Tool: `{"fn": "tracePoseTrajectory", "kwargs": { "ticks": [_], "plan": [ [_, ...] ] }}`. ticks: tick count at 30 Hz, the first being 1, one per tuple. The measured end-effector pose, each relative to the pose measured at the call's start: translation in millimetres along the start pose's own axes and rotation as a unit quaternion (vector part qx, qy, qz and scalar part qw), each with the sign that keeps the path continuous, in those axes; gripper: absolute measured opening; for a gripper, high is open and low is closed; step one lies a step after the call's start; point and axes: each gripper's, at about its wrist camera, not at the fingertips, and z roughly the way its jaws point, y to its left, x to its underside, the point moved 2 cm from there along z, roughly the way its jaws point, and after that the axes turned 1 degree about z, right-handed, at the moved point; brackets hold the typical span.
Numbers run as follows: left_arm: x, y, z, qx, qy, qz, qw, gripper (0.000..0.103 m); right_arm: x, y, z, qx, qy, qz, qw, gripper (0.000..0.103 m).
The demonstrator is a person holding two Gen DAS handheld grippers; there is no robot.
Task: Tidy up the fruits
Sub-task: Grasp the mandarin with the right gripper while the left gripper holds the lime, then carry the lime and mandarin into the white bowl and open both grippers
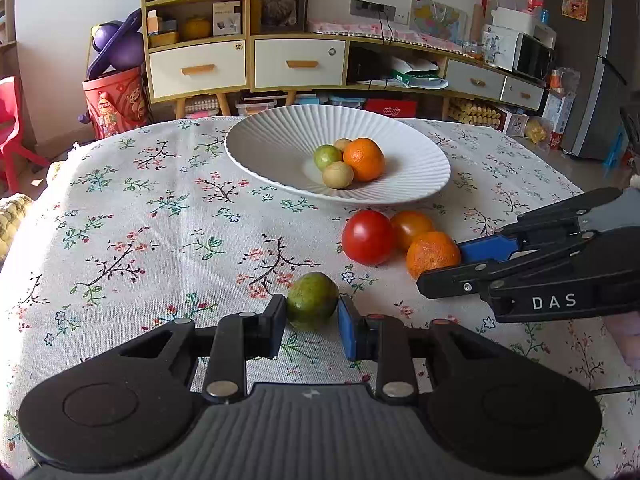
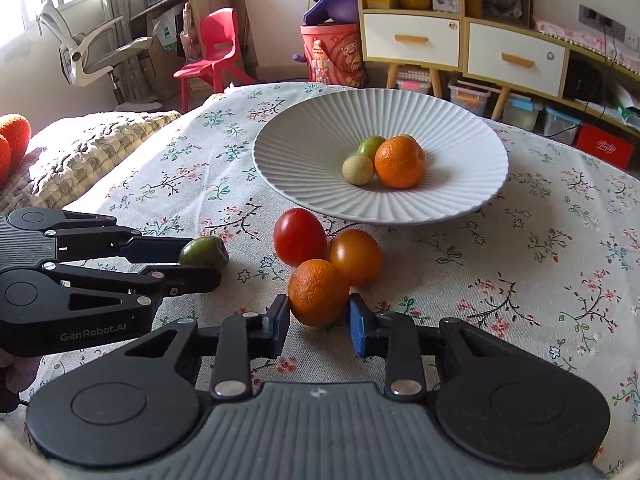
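My left gripper (image 1: 312, 322) is closed around a green citrus fruit (image 1: 312, 300) that rests on the floral tablecloth; the fruit also shows in the right wrist view (image 2: 203, 252). My right gripper (image 2: 319, 318) is closed around an orange mandarin (image 2: 319, 292), seen in the left wrist view too (image 1: 432, 253). A red tomato (image 1: 367, 237) and an orange tomato (image 1: 412, 227) lie touching the mandarin. A white ribbed plate (image 1: 280, 140) behind holds an orange (image 1: 364, 159), a green fruit (image 1: 327, 157) and small tan fruits (image 1: 338, 175).
The table's far edge lies just behind the plate. A red chair (image 2: 216, 52), an office chair (image 2: 92, 48), a cushion (image 2: 92, 152) and shelving with drawers (image 1: 248, 60) stand beyond the table.
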Motion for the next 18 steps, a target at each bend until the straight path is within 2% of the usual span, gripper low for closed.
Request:
{"fn": "tracePoseTrajectory", "kwargs": {
  "ticks": [18],
  "plan": [
    [-21.2,0.5,-3.1,-0.002,-0.024,-0.008,0.9997,0.013,-6.8,-35.5,-25.4,0.018,-0.038,0.041,0.998,0.028]
  ]
}}
